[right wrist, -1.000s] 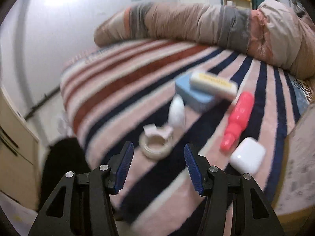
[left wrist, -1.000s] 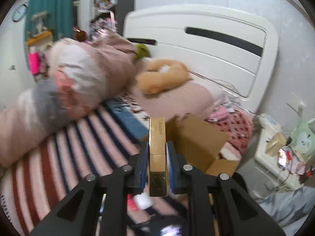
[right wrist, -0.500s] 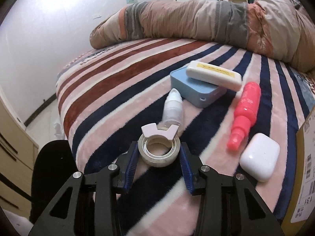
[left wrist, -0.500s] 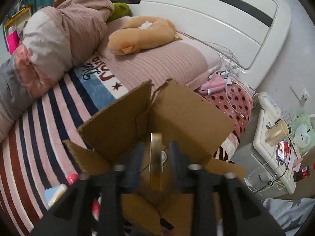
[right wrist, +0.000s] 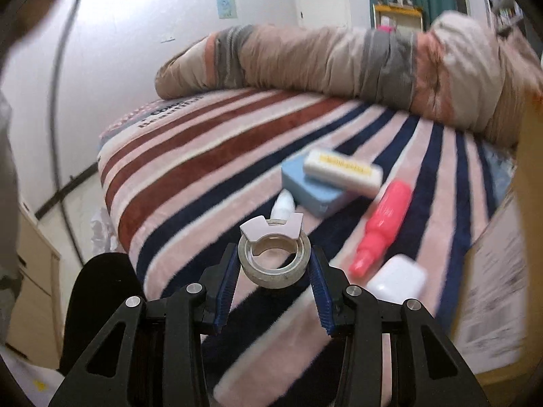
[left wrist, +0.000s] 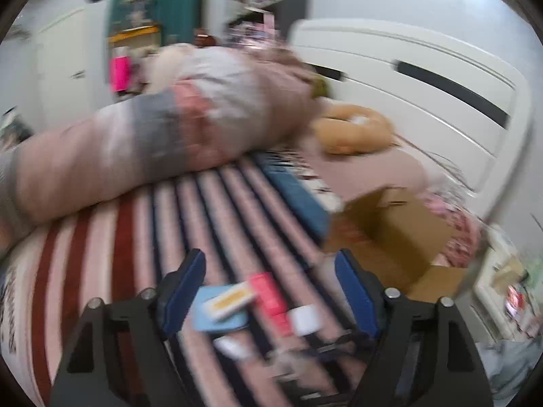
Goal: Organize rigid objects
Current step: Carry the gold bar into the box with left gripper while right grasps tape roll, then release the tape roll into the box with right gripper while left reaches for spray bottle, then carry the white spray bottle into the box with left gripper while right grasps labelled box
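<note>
My right gripper (right wrist: 274, 273) is shut on a clear tape roll (right wrist: 274, 264) with a white dispenser clip and holds it above the striped blanket. Beyond it lie a small white bottle (right wrist: 284, 205), a blue box (right wrist: 314, 190) with a white-and-yellow case (right wrist: 342, 171) on top, a pink bottle (right wrist: 383, 227) and a white earbud case (right wrist: 397, 279). My left gripper (left wrist: 269, 293) is open and empty above the same items: the blue box (left wrist: 219, 313), white-and-yellow case (left wrist: 229, 300), pink bottle (left wrist: 269, 296) and white case (left wrist: 304, 318). The open cardboard box (left wrist: 397, 234) stands to the right.
A rolled quilt (left wrist: 152, 135) lies along the far side of the bed, also in the right wrist view (right wrist: 339, 57). An orange plush (left wrist: 354, 129) rests by the white headboard (left wrist: 424, 84). A nightstand (left wrist: 502, 291) with clutter is at the right. The box wall (right wrist: 529, 156) fills the right edge.
My left gripper let go of the gold bar over the cardboard box, opened and swung back left. My right gripper closed on the tape roll and lifted it off the blanket.
</note>
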